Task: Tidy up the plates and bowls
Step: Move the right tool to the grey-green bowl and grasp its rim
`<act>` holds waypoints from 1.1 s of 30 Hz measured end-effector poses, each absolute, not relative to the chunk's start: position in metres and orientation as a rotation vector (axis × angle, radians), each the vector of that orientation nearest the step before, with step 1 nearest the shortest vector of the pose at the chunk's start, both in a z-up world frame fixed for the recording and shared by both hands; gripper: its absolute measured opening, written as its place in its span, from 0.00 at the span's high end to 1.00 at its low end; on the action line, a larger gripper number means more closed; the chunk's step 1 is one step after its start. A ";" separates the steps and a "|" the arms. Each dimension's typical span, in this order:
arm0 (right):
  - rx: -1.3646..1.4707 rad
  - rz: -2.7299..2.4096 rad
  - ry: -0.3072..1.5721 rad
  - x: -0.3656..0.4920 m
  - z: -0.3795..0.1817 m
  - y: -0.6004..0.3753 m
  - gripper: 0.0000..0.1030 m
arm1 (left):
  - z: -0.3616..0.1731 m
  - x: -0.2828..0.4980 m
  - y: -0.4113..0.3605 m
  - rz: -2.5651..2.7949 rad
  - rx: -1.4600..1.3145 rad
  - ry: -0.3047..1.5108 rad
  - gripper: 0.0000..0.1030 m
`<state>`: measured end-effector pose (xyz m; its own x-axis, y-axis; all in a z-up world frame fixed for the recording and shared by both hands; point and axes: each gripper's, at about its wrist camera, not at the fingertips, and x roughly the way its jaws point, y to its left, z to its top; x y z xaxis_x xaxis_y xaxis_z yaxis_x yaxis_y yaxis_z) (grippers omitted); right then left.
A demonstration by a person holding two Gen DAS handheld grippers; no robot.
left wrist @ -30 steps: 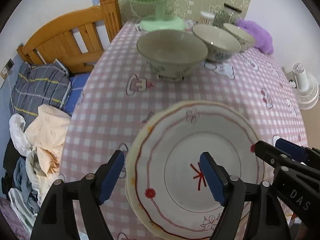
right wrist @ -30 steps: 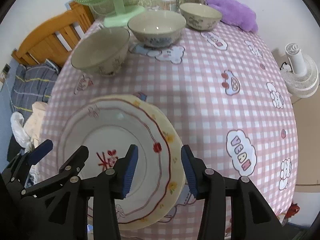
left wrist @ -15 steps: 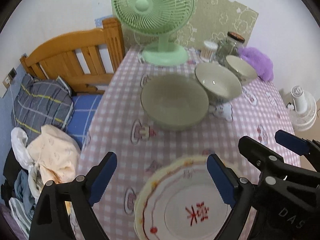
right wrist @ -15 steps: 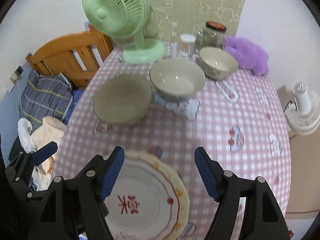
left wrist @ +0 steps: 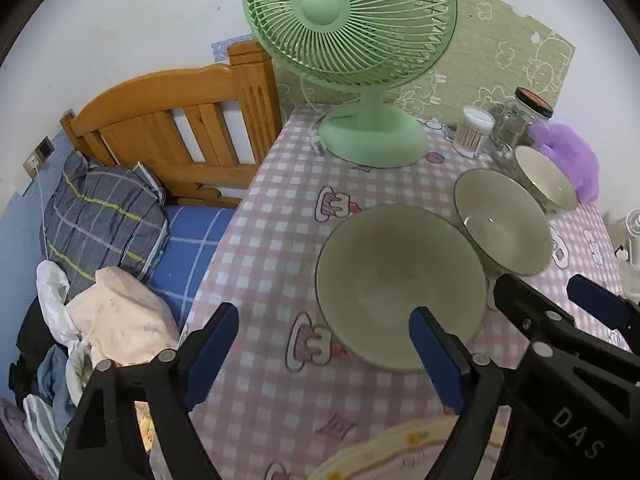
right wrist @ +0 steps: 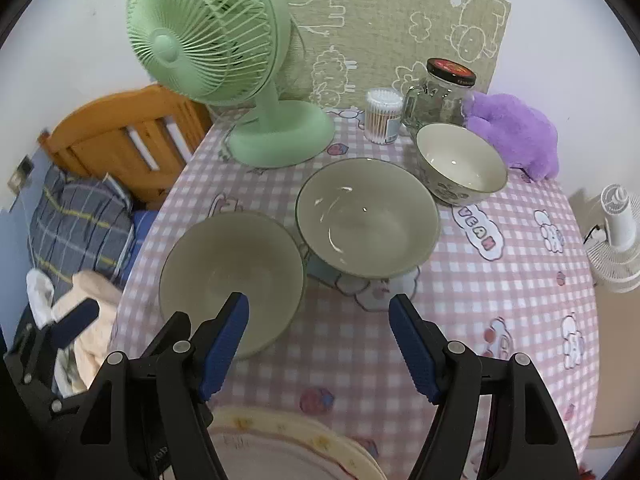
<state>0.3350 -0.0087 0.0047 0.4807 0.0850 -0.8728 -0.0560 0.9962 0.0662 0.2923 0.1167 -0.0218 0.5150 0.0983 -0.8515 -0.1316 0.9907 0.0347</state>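
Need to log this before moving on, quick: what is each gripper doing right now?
Left gripper: open, holding nothing, jaws just closing slightly.
Right gripper: open, holding nothing.

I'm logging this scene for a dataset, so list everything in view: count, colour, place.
glazed ceramic bowls: three, grey-green to cream, diagonal row mid-table.
yellow-rimmed plate stack: near edge, count unclear.
pink checked tablecloth: one, covers table.
green plastic desk fan: one, back left.
cotton swab tub: one, clear, back.
black-lidded glass jar: one, back.
purple plush toy: one, back right.
white floor fan: one, right of table.
wooden bed frame: one, orange, left, with bedding.
left tool: open, empty.
right tool: open, empty.
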 end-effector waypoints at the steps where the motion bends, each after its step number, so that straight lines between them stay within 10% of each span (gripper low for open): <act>1: 0.038 0.082 1.067 0.339 0.001 -0.008 0.27 | -0.024 0.294 0.117 0.135 -0.031 1.018 0.17; 20: 0.087 0.093 1.131 0.370 -0.051 0.014 0.72 | -0.070 0.327 0.117 0.059 -0.025 1.062 0.66; 33: 0.042 0.095 1.124 0.371 -0.050 0.015 0.82 | -0.069 0.329 0.116 0.088 0.010 1.081 0.72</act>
